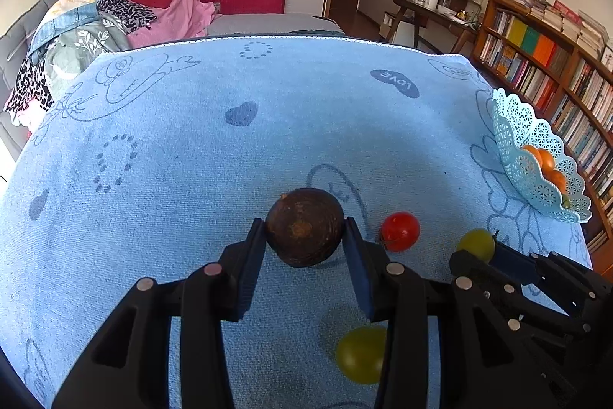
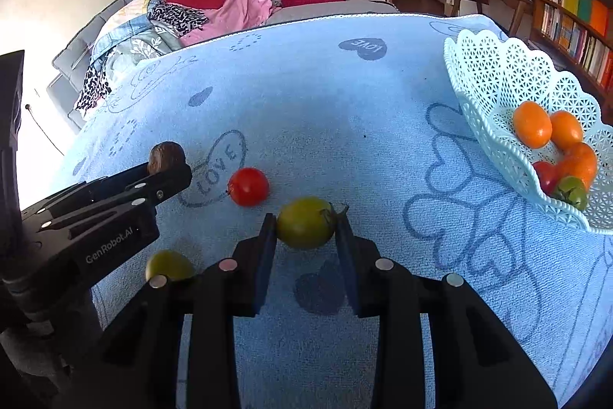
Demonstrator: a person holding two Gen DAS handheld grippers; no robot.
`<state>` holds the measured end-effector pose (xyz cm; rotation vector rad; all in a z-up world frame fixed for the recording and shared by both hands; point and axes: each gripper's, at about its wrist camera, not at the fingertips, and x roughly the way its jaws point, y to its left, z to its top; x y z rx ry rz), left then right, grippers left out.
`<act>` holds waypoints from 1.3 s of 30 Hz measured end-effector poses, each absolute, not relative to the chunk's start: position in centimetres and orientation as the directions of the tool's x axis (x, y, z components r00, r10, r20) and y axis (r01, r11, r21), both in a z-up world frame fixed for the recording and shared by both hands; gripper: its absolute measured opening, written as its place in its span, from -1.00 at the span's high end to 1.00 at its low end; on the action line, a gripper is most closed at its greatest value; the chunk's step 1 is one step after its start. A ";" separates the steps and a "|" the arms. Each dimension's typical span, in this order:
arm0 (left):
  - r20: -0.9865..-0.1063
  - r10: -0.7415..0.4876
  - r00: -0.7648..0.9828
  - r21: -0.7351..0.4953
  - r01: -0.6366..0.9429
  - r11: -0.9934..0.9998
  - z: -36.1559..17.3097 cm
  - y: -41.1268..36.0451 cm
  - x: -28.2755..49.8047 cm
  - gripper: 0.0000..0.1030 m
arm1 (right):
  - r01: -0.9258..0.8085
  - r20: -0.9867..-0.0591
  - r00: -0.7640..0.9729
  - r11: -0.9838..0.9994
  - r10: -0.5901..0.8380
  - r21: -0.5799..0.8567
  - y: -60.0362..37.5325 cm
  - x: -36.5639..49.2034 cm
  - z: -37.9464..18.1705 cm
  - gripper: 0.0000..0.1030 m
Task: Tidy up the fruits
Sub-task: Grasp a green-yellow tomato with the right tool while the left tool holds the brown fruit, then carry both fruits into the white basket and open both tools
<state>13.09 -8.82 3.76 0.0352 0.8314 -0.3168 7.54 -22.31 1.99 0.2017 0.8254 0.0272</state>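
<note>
Two grippers are each pinching one fruit: the right gripper is clamping a yellow-green tomato, the left gripper a dark brown fruit, both on the blue towel. Ahead and rightward sits the lattice basket (right gripper looking nearer), so its load is likely going first.

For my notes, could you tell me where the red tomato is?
The red tomato lies loose on the blue towel, between the two grippers.
</note>
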 end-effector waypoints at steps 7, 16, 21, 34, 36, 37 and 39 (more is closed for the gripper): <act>-0.715 -0.262 0.648 -0.083 0.294 0.952 4.4 -9.0 12.6 0.19 | 0.071 -0.707 0.702 0.978 0.090 0.196 -23.0 6.1 3.3 0.37; -0.698 -0.270 0.664 -0.066 0.315 0.947 5.2 -9.8 11.7 0.19 | 0.105 -0.683 0.727 0.972 0.068 0.208 -24.6 4.6 4.7 0.37; -0.692 -0.268 0.670 -0.053 0.323 0.945 5.6 -10.5 11.3 0.19 | 0.122 -0.669 0.741 0.968 0.057 0.218 -25.7 4.0 5.4 0.37; -0.677 -0.274 0.683 -0.008 0.365 0.931 7.0 -13.0 10.0 0.19 | 0.197 -0.627 0.779 0.949 0.001 0.246 -30.0 1.8 7.1 0.37; -0.675 -0.277 0.684 -0.003 0.373 0.928 7.2 -13.7 9.8 0.19 | 0.213 -0.622 0.783 0.945 -0.012 0.250 -30.9 1.5 7.2 0.37; -0.674 -0.279 0.684 0.000 0.377 0.926 7.3 -14.0 9.7 0.19 | 0.221 -0.619 0.785 0.942 -0.018 0.253 -31.4 1.3 7.3 0.37; -0.672 -0.282 0.685 0.005 0.385 0.923 7.5 -14.6 9.6 0.19 | 0.236 -0.613 0.789 0.937 -0.030 0.258 -32.2 1.0 7.4 0.37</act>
